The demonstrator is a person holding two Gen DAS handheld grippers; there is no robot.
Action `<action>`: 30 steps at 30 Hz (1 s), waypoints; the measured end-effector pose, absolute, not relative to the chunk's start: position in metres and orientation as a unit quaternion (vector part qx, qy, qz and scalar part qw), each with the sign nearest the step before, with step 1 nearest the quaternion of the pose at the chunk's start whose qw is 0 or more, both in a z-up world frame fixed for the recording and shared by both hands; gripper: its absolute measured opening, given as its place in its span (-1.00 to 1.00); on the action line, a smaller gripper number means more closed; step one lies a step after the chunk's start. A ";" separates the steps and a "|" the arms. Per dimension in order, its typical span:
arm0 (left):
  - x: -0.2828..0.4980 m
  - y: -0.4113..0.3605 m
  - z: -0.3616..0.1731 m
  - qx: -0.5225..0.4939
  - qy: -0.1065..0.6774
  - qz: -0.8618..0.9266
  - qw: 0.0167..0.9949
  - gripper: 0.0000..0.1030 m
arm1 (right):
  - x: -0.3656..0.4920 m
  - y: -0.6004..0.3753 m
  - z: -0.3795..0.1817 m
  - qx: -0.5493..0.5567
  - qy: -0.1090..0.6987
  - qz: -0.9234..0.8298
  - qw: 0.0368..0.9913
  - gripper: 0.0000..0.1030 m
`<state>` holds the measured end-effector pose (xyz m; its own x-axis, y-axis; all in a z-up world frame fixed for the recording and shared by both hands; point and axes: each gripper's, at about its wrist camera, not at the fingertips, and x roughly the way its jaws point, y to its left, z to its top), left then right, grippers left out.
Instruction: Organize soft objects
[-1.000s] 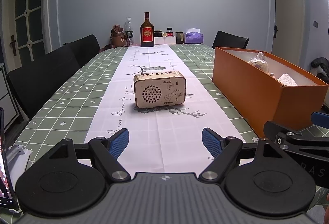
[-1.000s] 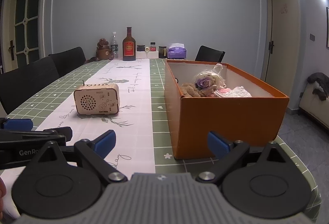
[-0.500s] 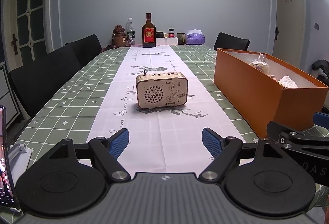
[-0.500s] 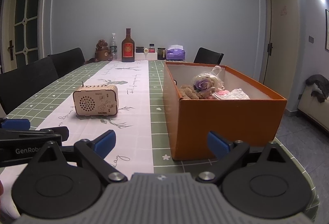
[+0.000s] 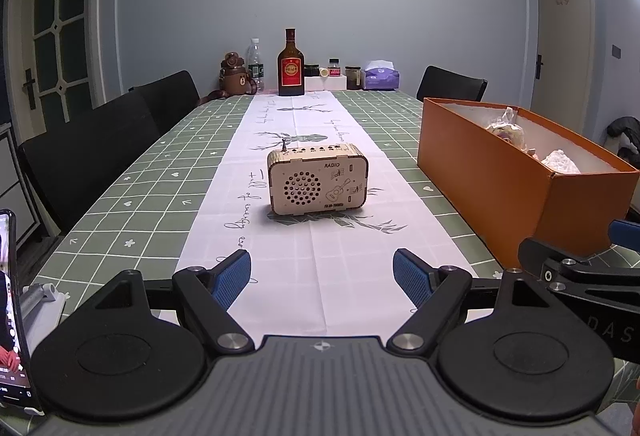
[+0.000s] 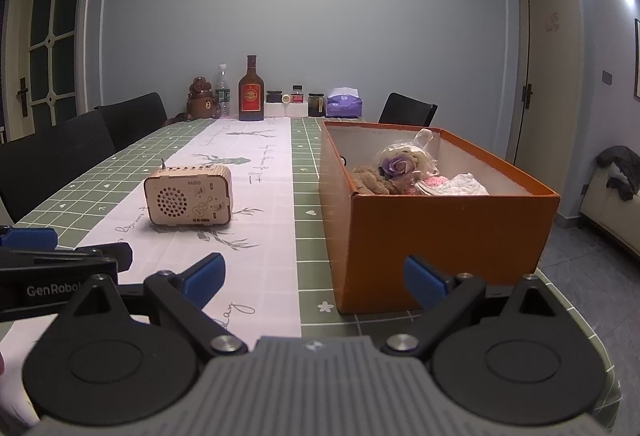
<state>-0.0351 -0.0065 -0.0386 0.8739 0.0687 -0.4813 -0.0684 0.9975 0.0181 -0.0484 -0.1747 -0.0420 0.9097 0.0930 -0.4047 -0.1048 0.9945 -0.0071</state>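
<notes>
Toys (image 6: 394, 172) in orange box (image 6: 440, 232), both grippers (image 5: 322, 278) (image 6: 314, 278) w/ fingers apart

So the right gripper (image 6: 314, 280) is sitting at the bottom of the frame with its blue fingertips (image 6: 204, 276) spread wide, nothing between them. Right of center, an orange box (image 6: 436, 232) is holding a purple fabric rose (image 6: 396, 165), a brown plush (image 6: 370, 180) and something white and crumpled. Left of center, a wooden radio (image 6: 188, 195) is standing on the white table runner (image 6: 264, 196). The left gripper (image 6: 60, 256) is poking in at the left edge.
</notes>
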 end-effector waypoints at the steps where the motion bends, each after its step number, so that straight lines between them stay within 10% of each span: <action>1: -0.035 -0.006 -0.038 0.000 0.249 0.035 0.968 0.84 | -0.048 -0.175 -0.042 -0.014 0.206 0.051 0.977 0.83; 30: -0.036 -0.006 -0.036 0.000 0.246 0.036 0.969 0.84 | -0.047 -0.175 -0.044 -0.014 0.210 0.050 0.976 0.83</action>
<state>-0.0359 -0.0056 -0.0355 0.8761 0.0702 -0.4770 -0.0701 0.9974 0.0181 -0.0471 -0.1753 -0.0436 0.9071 0.0911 -0.4109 -0.1027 0.9947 -0.0060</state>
